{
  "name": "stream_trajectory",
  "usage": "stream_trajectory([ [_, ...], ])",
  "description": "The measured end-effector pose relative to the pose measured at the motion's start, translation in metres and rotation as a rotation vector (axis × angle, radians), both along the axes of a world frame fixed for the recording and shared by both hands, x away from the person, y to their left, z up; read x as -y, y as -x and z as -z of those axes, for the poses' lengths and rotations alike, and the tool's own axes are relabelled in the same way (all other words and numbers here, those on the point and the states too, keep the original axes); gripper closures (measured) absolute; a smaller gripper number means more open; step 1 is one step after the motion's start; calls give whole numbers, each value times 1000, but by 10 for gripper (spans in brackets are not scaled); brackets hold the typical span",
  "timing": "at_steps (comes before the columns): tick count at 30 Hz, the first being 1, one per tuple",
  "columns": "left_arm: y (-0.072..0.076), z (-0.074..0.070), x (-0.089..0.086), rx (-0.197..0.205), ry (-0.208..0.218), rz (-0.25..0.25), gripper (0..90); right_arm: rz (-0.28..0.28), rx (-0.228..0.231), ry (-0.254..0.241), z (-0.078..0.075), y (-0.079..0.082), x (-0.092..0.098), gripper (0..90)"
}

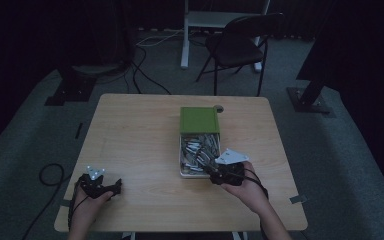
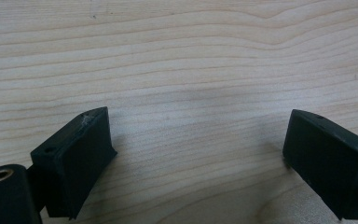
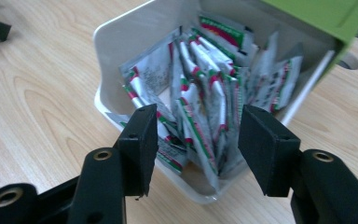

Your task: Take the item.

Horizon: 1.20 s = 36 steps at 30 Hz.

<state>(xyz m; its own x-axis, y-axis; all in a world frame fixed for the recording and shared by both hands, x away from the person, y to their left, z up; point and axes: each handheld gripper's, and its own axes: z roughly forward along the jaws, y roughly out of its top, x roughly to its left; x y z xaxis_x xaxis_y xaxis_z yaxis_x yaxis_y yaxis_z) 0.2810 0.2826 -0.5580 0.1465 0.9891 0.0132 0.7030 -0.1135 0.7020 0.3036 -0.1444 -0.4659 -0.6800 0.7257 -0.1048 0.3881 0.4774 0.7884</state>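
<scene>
High view: pale wooden table (image 1: pixel 140 140), dim room. A white rectangular plastic box (image 1: pixel 182 165) sits right of centre, its green lid (image 1: pixel 199 120) slid toward the far end, leaving the near part uncovered. Inside, a jumble of silvery foil sachets with red-and-green edging (image 1: pixel 200 147). The right tool (image 1: pixel 214 175) is at the box's near right corner. The left tool (image 1: pixel 116 186) lies on the table, well apart from the box.

Left gripper view: the jaws stand wide, nothing between them, bare wood beneath. Released.

Right gripper view: the jaws stand part-way in, either side of the upright sachets (image 3: pixel 200 107) at the box's near wall (image 3: pixel 135 42). The pads do not yet press on any sachet, so nothing is grasped.

Judgement: the step in hand is picking a sachet out of the box. Next calls for easing the tool forward over one sachet's top edge, closing on it alone, then lifting straight up.
</scene>
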Motion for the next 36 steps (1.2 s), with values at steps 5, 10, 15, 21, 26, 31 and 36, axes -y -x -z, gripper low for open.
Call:
stream_trajectory([
  [5,0,0,0,-1,0,0,87,2,7,25,7,-5,-6,594],
  [10,0,0,0,-1,-1,0,87,4,22,56,13,-8,-11,708],
  [15,0,0,0,-1,0,0,87,0,21,76,15,-12,-15,753],
  [21,0,0,0,-1,0,0,87,9,13,93,18,-16,-20,758],
  [26,0,0,0,-1,-1,0,87,15,1,103,21,-19,-24,746],
  [31,0,0,0,-1,-1,0,87,15,-5,115,25,-22,-25,747],
  [36,0,0,0,-1,-1,0,87,14,6,128,26,-22,-25,814],
])
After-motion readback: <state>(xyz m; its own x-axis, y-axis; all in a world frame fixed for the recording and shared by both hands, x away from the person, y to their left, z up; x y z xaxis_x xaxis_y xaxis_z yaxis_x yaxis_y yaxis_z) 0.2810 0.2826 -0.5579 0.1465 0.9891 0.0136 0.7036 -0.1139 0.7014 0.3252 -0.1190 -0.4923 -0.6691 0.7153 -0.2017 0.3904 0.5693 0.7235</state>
